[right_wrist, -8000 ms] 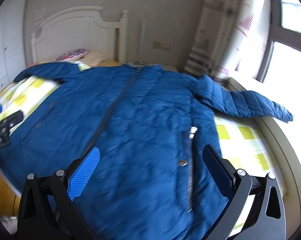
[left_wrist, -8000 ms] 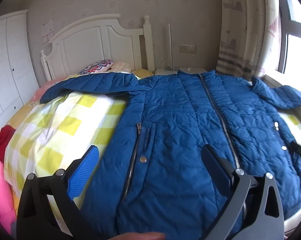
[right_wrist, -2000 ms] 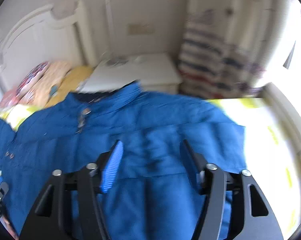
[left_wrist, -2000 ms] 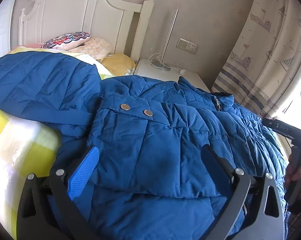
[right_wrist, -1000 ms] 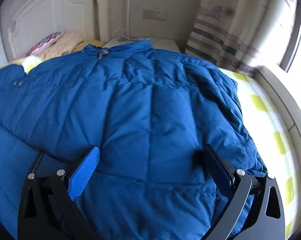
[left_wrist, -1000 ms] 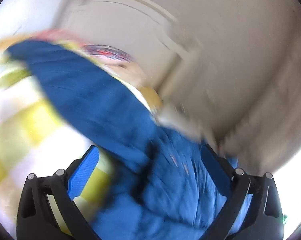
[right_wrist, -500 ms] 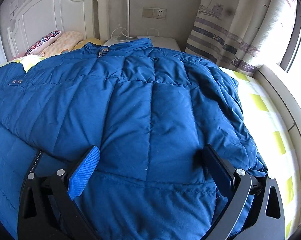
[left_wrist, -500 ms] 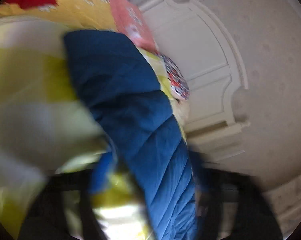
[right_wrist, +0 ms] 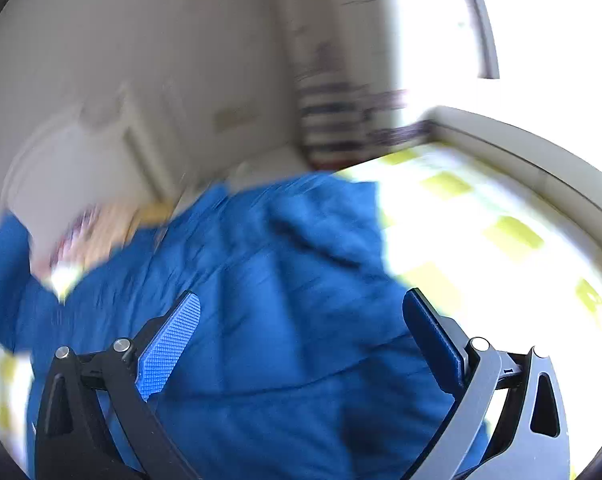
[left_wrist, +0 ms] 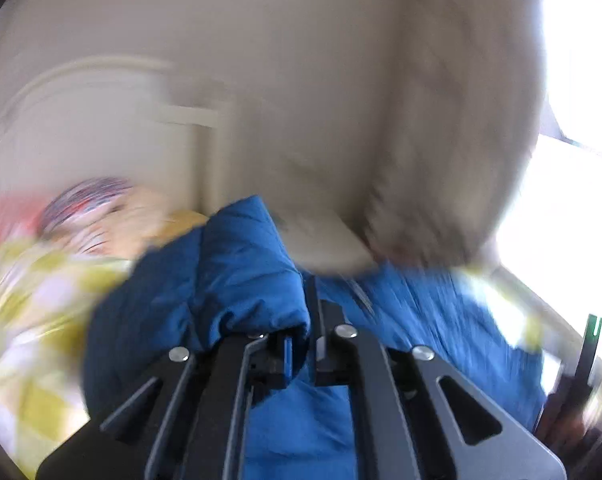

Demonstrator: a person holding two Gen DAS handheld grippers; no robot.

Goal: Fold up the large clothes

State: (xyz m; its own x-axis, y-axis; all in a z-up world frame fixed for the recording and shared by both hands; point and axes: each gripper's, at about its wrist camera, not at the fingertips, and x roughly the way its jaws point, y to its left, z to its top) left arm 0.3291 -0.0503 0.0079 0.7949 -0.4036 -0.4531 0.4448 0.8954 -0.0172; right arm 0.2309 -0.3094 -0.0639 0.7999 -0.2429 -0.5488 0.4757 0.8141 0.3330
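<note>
A large blue quilted jacket (right_wrist: pixel 285 320) lies on the bed, its right side folded over the body. In the left wrist view my left gripper (left_wrist: pixel 303 336) is shut on the jacket's left sleeve (left_wrist: pixel 245 272), which bunches up above the fingers and is lifted over the jacket body (left_wrist: pixel 429 320). My right gripper (right_wrist: pixel 301 340) is open and empty, hovering over the folded jacket. Both views are motion-blurred.
The bed has a yellow and white checked cover (right_wrist: pixel 481 232) and a white headboard (left_wrist: pixel 101 128). Pillows (left_wrist: pixel 97 216) lie at the head. A white nightstand (left_wrist: pixel 325 244), a curtain (right_wrist: pixel 341 120) and a bright window (right_wrist: pixel 541 20) are beyond. The other gripper shows at the right edge (left_wrist: pixel 581 372).
My left gripper swung out to the left sleeve, shut on it and now carries it back over the jacket. My right gripper stayed open and shifted over the folded jacket.
</note>
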